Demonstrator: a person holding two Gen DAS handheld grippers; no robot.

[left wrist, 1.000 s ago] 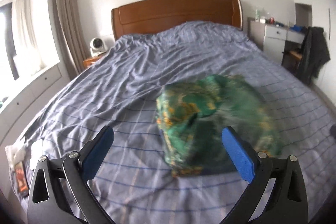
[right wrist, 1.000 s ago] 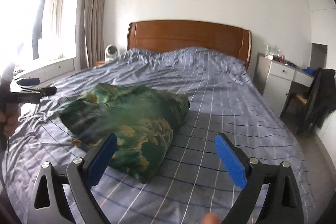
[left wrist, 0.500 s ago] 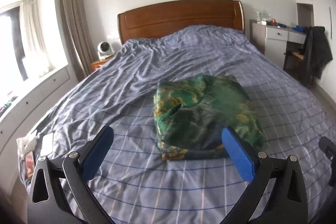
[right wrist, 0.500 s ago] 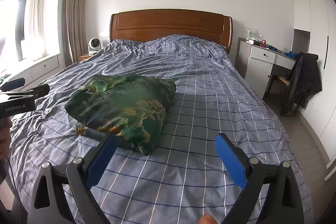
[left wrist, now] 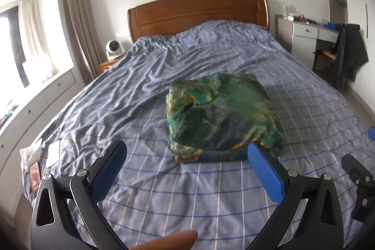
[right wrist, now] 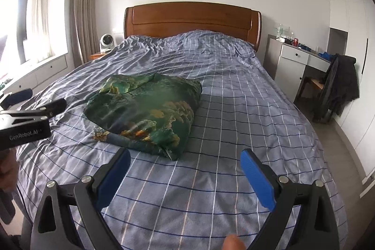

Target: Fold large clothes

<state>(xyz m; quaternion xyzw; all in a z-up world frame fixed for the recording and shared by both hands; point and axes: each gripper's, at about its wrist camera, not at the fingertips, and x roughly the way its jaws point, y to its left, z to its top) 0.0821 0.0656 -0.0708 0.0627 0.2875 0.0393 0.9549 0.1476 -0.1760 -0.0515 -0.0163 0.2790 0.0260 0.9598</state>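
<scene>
A green garment with gold and blue print (left wrist: 222, 114) lies folded into a thick bundle in the middle of the bed (left wrist: 164, 191); it also shows in the right wrist view (right wrist: 147, 109). My left gripper (left wrist: 187, 154) is open and empty, held back from the bundle's near edge. My right gripper (right wrist: 185, 161) is open and empty, above the bedspread to the right of the bundle. The left gripper's body (right wrist: 25, 118) shows at the left edge of the right wrist view.
The bed has a blue checked cover (right wrist: 234, 109) and a wooden headboard (right wrist: 192, 18). A white desk (right wrist: 300, 60) and a chair with a dark jacket (right wrist: 339, 86) stand on the right. A small fan (right wrist: 106, 41) and window cabinets are on the left. Small items (left wrist: 35, 156) lie at the bed's left edge.
Both grippers have drawn back from the bundle and risen a little. The garment was blurred in motion a second ago and now lies still.
</scene>
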